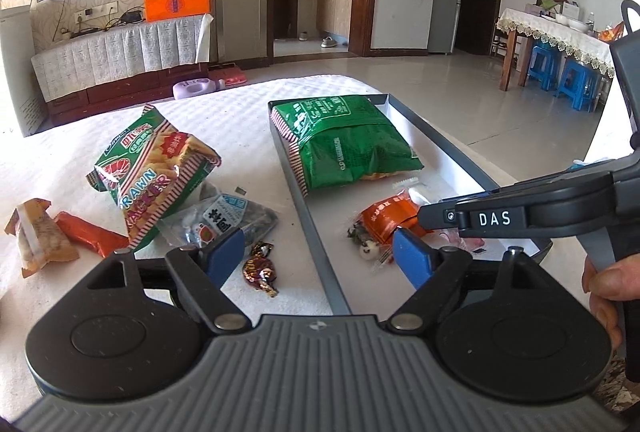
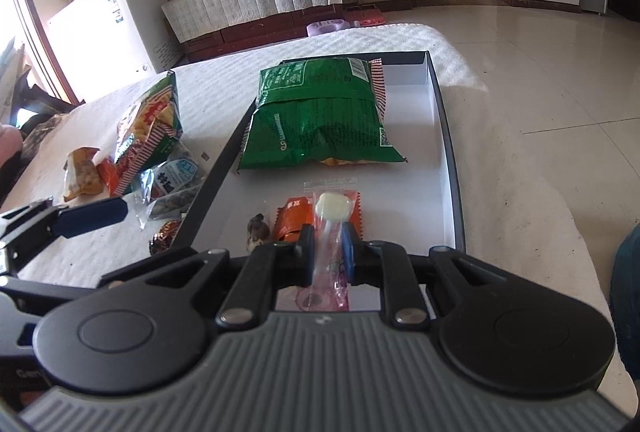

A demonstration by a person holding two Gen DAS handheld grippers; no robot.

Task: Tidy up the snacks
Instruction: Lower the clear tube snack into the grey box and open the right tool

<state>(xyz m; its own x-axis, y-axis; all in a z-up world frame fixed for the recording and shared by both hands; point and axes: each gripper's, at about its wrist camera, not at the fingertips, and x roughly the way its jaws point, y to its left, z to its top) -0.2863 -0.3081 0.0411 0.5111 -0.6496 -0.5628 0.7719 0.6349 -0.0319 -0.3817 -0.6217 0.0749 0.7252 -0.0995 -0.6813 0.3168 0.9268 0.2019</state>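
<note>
A shallow white box [image 2: 436,136] with dark rim [image 1: 312,228] lies on the white-cloth table. In it lie a green snack bag [image 1: 348,144] [image 2: 320,116], an orange packet [image 1: 384,218] [image 2: 294,218] and a small dark-and-white candy [image 2: 258,230]. My right gripper [image 2: 326,252] is shut on a clear pink-printed packet with a white sweet [image 2: 332,208], over the box's near end. My left gripper [image 1: 320,260] is open and empty over the box's left rim. Left of the box lie a prawn cracker bag [image 1: 152,168], a clear packet [image 1: 224,220] and a foil candy [image 1: 260,270].
Two small orange snack bars [image 1: 60,236] lie at the table's left. The right gripper's body [image 1: 560,200] reaches in from the right in the left wrist view. The table's far edge drops to tiled floor [image 2: 540,72]; a TV cabinet [image 1: 120,60] stands behind.
</note>
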